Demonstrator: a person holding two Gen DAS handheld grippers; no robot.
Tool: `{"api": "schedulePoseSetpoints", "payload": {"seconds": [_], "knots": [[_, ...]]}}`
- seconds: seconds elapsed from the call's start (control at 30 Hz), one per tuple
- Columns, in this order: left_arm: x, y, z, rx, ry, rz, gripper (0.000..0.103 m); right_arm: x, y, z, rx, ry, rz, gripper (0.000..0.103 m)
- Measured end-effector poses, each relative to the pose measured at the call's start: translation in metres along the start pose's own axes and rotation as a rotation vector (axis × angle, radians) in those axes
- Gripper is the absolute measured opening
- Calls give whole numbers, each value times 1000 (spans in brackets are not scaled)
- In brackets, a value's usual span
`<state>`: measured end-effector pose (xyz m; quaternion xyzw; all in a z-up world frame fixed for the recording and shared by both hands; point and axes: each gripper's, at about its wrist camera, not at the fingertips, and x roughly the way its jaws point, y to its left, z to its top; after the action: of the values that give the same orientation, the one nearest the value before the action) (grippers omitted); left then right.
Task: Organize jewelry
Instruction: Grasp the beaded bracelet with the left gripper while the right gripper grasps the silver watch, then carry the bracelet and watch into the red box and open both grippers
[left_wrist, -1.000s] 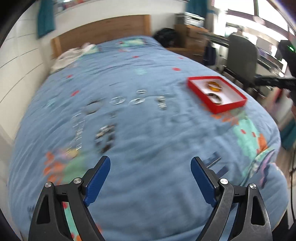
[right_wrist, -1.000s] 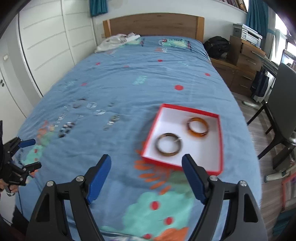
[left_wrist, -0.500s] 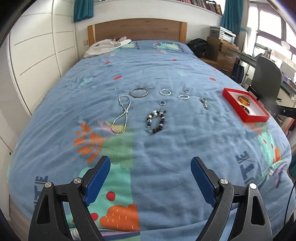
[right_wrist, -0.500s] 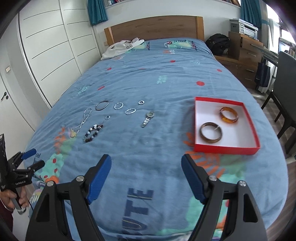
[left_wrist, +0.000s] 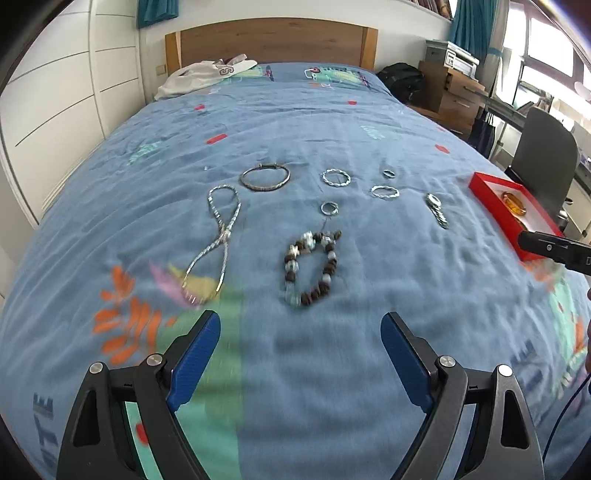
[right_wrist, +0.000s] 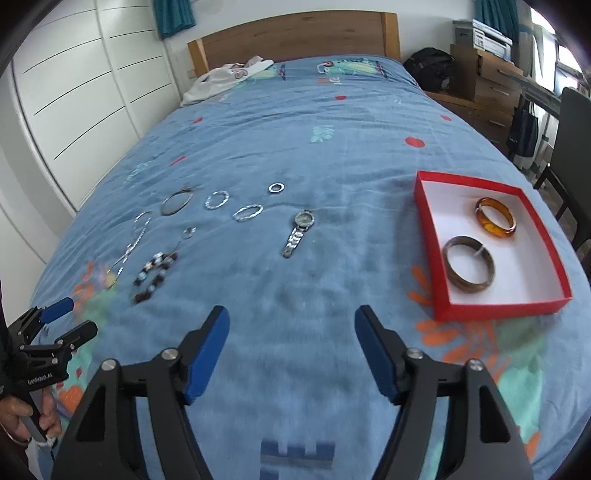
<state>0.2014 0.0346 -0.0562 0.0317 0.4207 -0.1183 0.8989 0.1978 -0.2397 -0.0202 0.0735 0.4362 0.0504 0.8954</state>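
Jewelry lies on a blue bedspread. A beaded bracelet (left_wrist: 311, 266) is just ahead of my open, empty left gripper (left_wrist: 300, 330); it also shows in the right wrist view (right_wrist: 153, 277). A silver necklace (left_wrist: 218, 236), a thin bangle (left_wrist: 264, 177), several silver rings (left_wrist: 335, 177) and a watch (left_wrist: 436, 209) lie beyond. A red box (right_wrist: 491, 310) holds an amber bangle (right_wrist: 495, 216) and a brown bangle (right_wrist: 468, 264). My right gripper (right_wrist: 291, 334) is open and empty, with the watch (right_wrist: 299, 232) ahead and the box to its right.
A wooden headboard (left_wrist: 273, 38) and white clothes (left_wrist: 207, 75) are at the far end. White wardrobes (right_wrist: 74, 96) stand on the left. A chair (left_wrist: 543, 155), drawers (left_wrist: 454, 92) and a dark bag (left_wrist: 400, 81) stand right of the bed.
Both grippers have swung to face along the bed and moved closer to the jewelry. The left view turned from the red box toward the beaded bracelet. Both stayed open.
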Motion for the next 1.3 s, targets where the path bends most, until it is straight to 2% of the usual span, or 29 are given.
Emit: {"api": "schedulePoseSetpoints", "payload": {"seconds": [0.37,0.47,0.57,0.67,0.73,0.8,0.83,0.93,0.97,1.3], "knots": [[83,-6,36,35,54,41,87,93,-1,44,69,50,-6,61],[101,-8,35,48,88,46,78,118,-4,55,95,63,-13,59],[105,-10,32,51,85,39,72,138,-9,64,121,78,-21,50],[105,-10,31,43,76,23,57,151,-13,69,126,91,-26,43],[105,-9,32,37,72,11,43,155,-14,71,132,91,-28,34],[104,-10,33,29,74,-5,21,157,-13,71,119,91,-29,27],[104,-10,33,22,76,-19,18,158,-13,70,114,92,-23,21],[101,-9,36,6,77,-35,15,155,-16,70,111,86,0,20],[100,-9,36,2,78,-47,11,153,-16,70,108,80,10,20],[70,-17,47,-12,51,-70,11,107,-21,57,100,4,94,20]]}}
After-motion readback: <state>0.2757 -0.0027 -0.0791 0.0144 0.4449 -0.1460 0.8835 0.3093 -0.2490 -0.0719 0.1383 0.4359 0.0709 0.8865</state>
